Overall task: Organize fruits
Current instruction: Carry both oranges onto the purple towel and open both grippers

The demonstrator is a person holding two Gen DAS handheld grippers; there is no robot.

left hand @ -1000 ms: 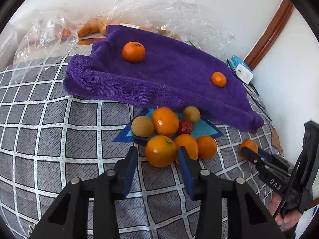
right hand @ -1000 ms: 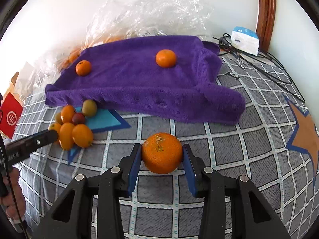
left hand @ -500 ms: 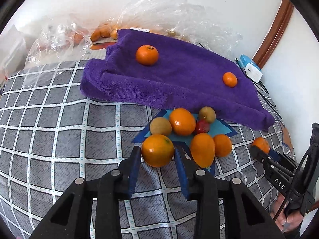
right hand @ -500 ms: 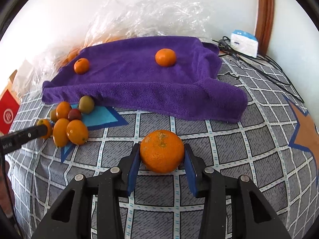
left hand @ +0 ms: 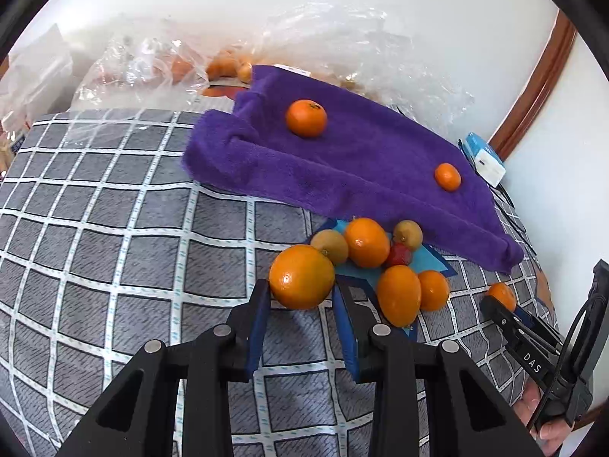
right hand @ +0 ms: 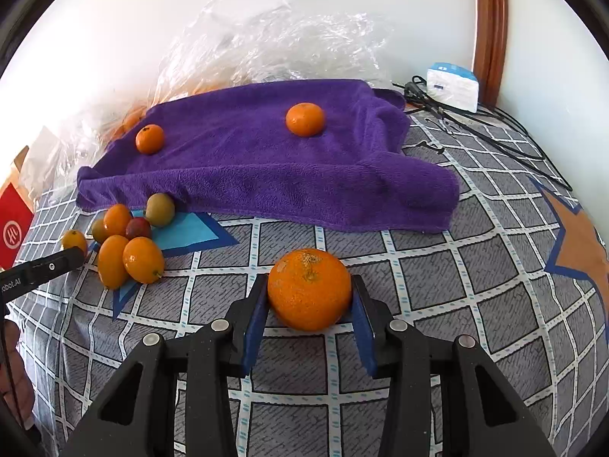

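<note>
My left gripper (left hand: 300,301) is shut on a smooth orange (left hand: 302,276) and holds it just left of a pile of fruit (left hand: 384,259) on the checked cloth. My right gripper (right hand: 309,306) is shut on a rough-skinned orange (right hand: 309,289) above the cloth; the same gripper shows in the left wrist view (left hand: 502,306). A purple towel (right hand: 259,160) lies behind, with two small oranges on it (right hand: 305,119) (right hand: 150,138). The pile shows in the right wrist view (right hand: 127,236), with the left gripper (right hand: 74,253) beside it.
Crumpled clear plastic bags (right hand: 266,45) with more fruit lie behind the towel against the wall. A white and blue box (right hand: 451,83) and black cables (right hand: 475,129) sit at the far right. A red box (right hand: 13,224) stands at the left edge.
My left gripper closed on the smooth orange and drew it left, away from the pile. My right gripper lifted its orange a little and holds it.
</note>
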